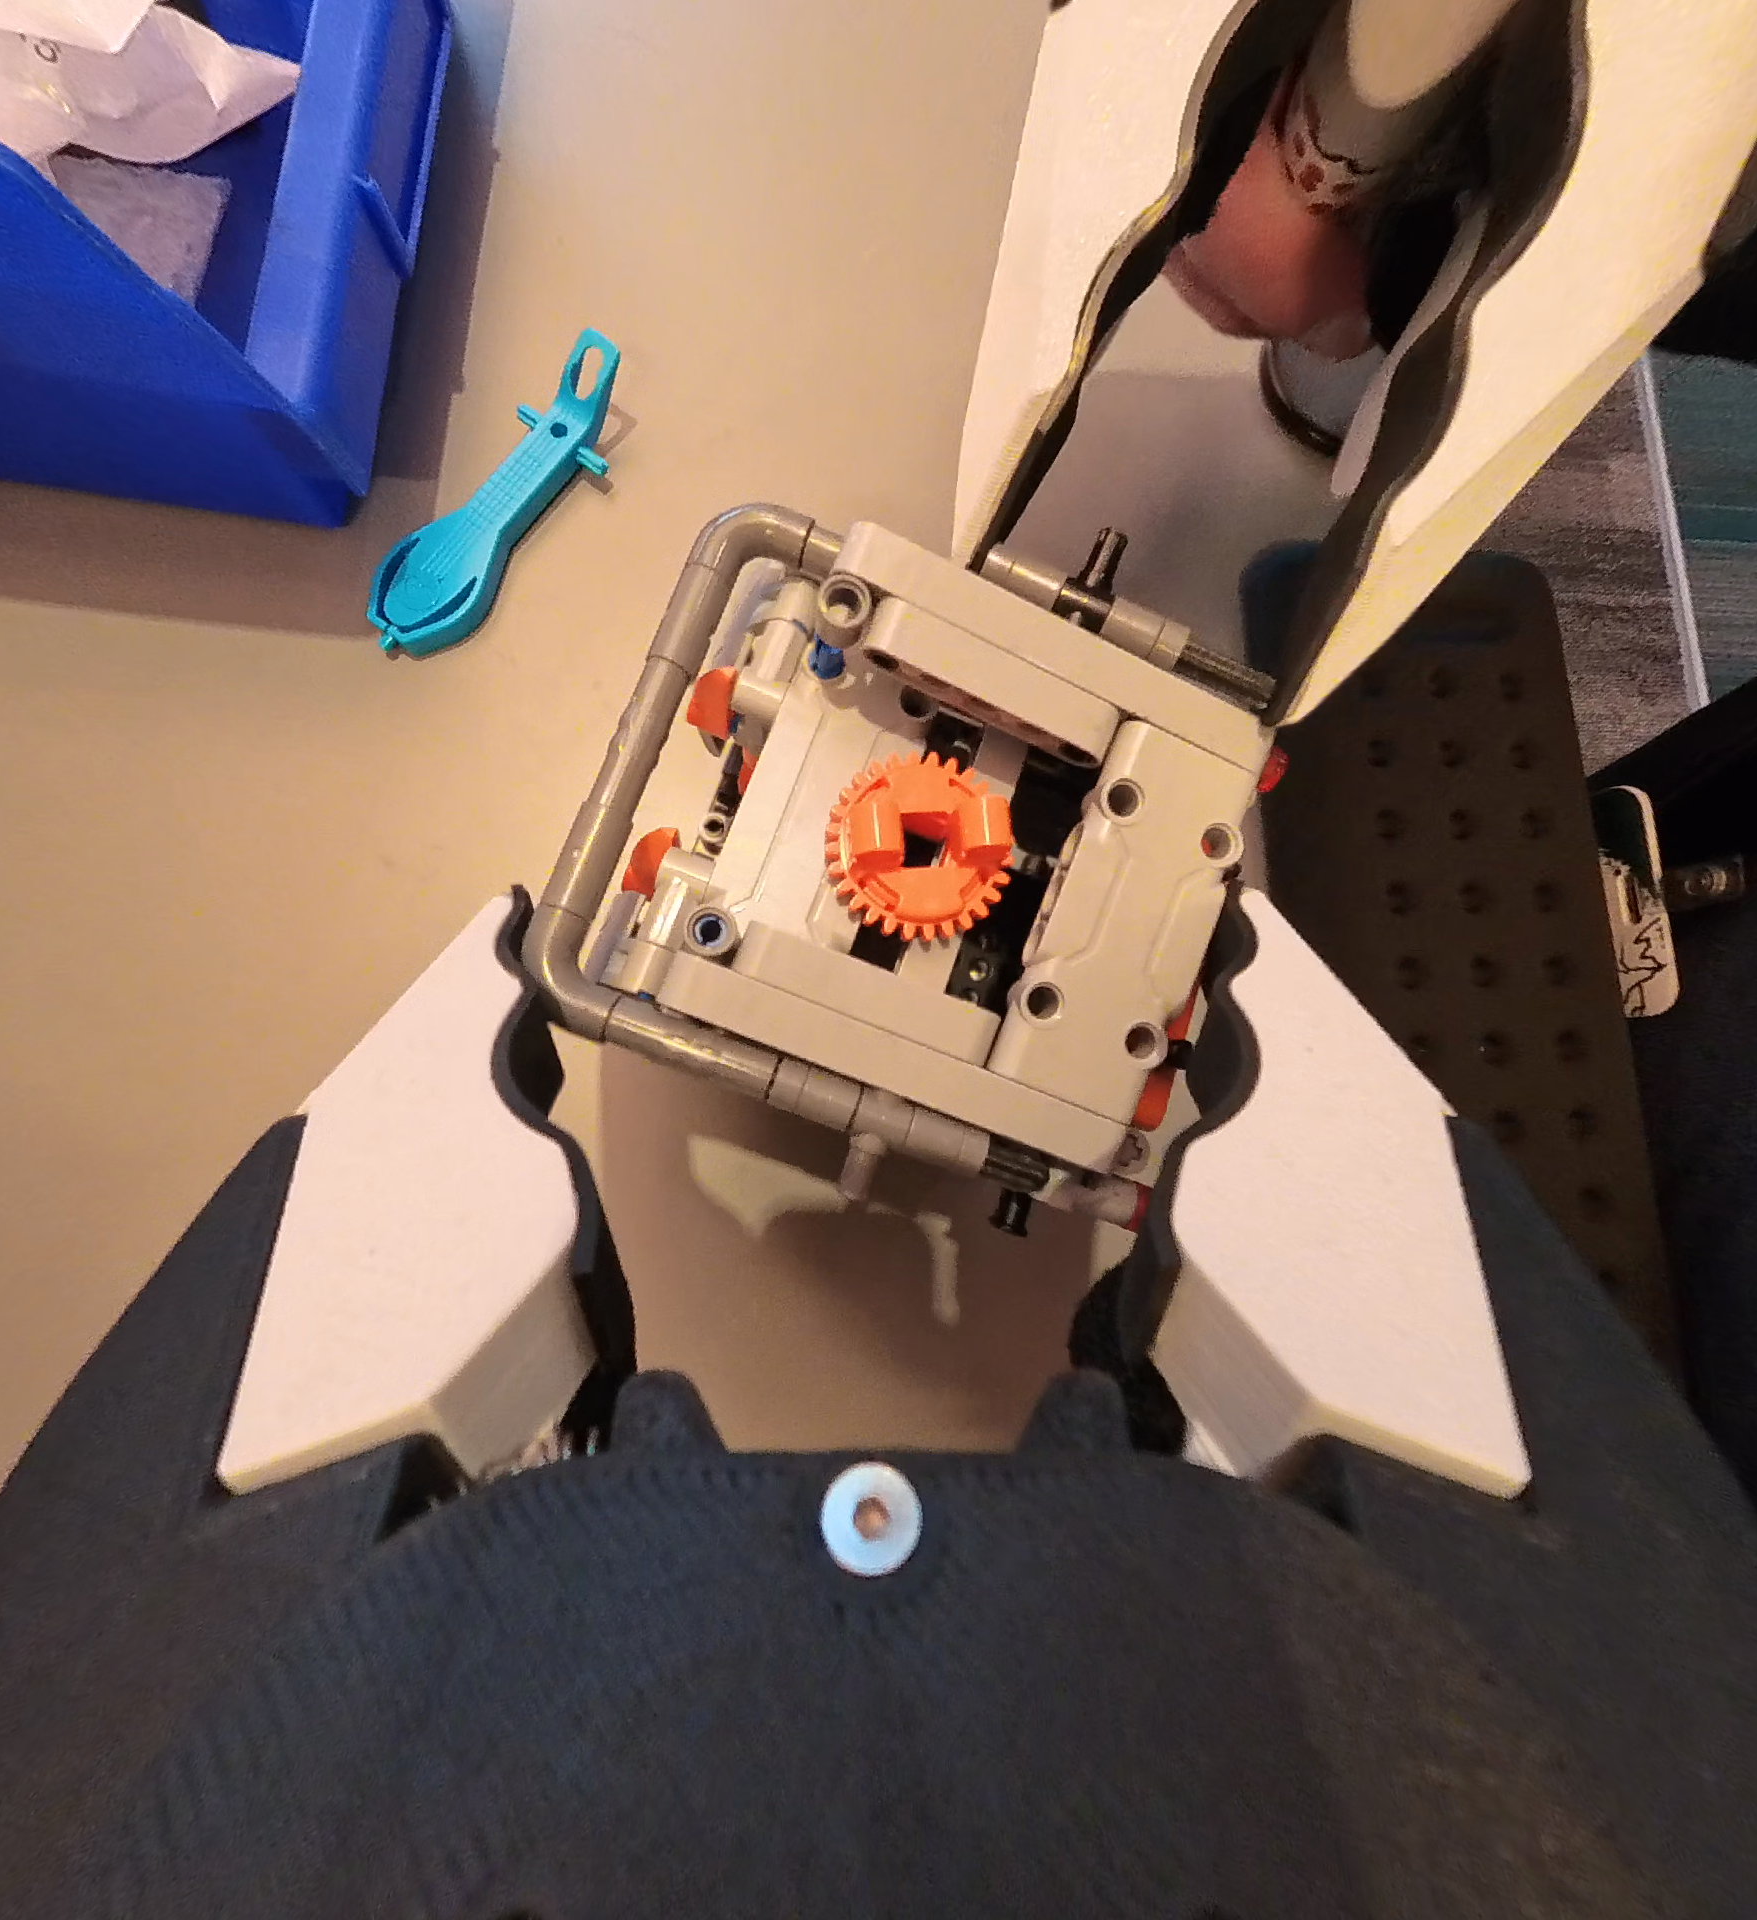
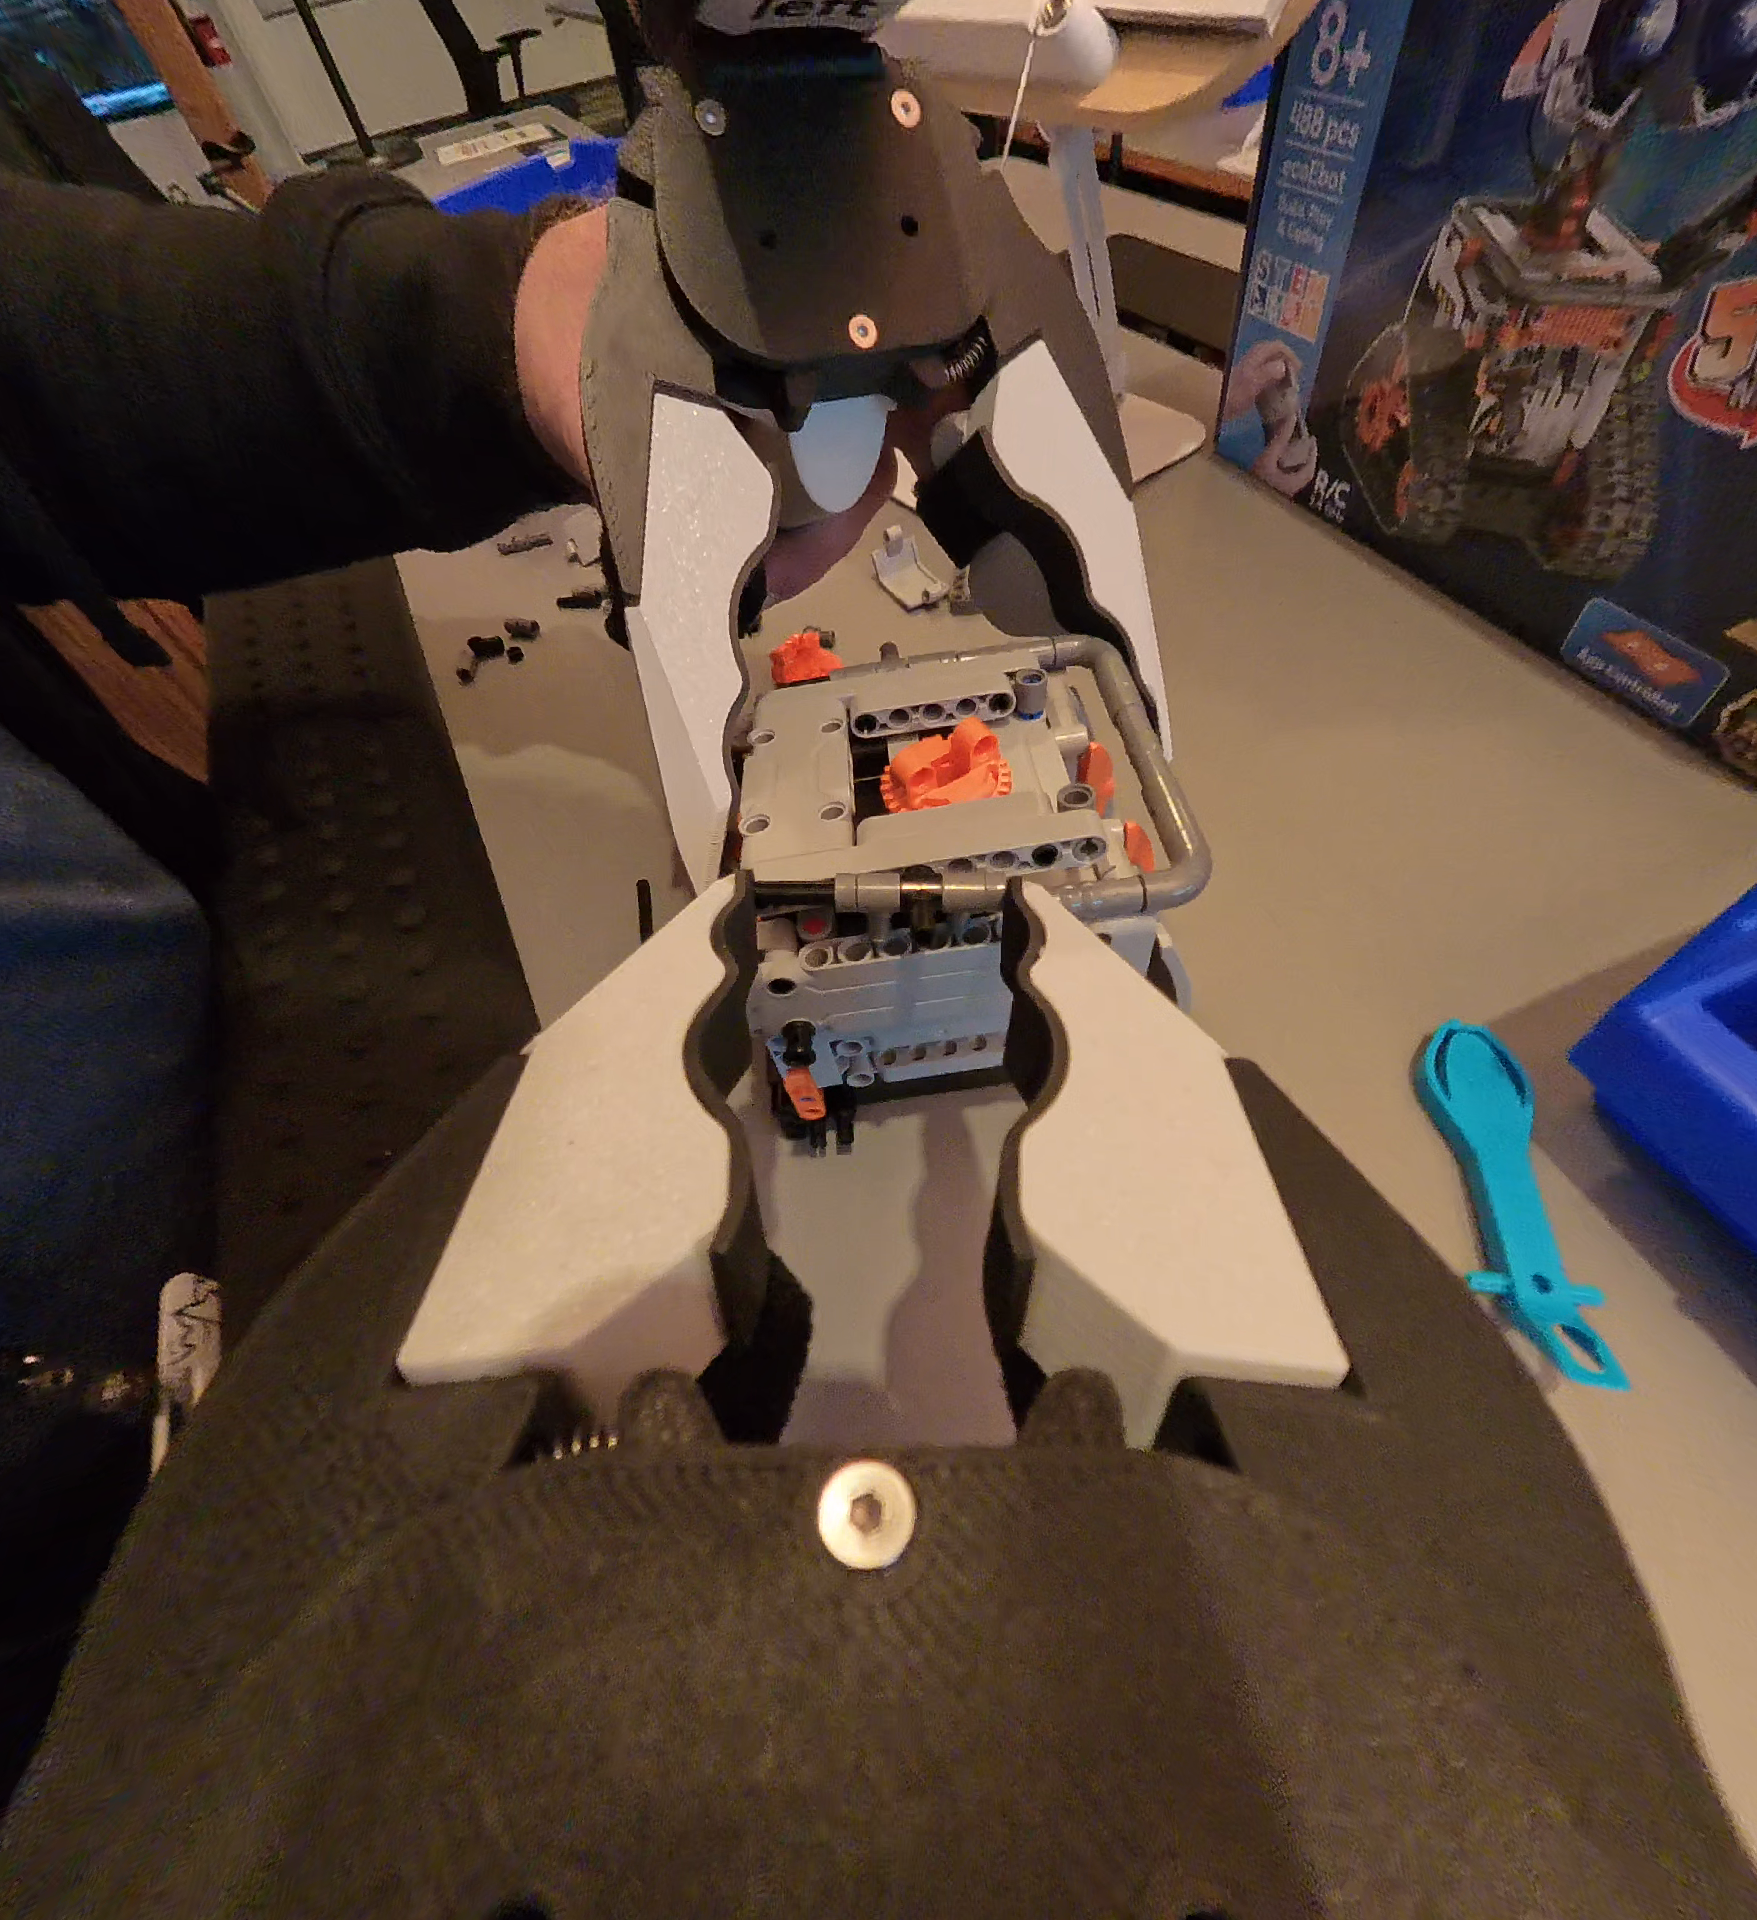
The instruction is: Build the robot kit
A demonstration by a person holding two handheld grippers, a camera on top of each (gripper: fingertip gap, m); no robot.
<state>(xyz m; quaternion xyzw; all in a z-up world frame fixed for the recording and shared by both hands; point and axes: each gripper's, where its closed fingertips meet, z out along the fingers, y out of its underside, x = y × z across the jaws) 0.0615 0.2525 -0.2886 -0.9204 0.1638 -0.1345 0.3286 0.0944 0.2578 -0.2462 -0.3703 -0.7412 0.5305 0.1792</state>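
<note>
I see the table (image 2: 1373, 675) bearing the grey block (image 1: 905, 862), my landmark. My left gripper (image 1: 874, 977) clamps its two sides; my right gripper (image 2: 879, 956), opposite, closes round its near face. Box (image 2: 1539, 312) beyond it, blue bin (image 1: 126, 343) and teal tool (image 1: 500, 520) beside it.

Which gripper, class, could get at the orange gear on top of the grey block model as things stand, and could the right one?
Probably not the right gripper: it looks closed on the grey block model's side. The left gripper looks closed on it too. The orange gear itself lies uncovered on top.
</note>
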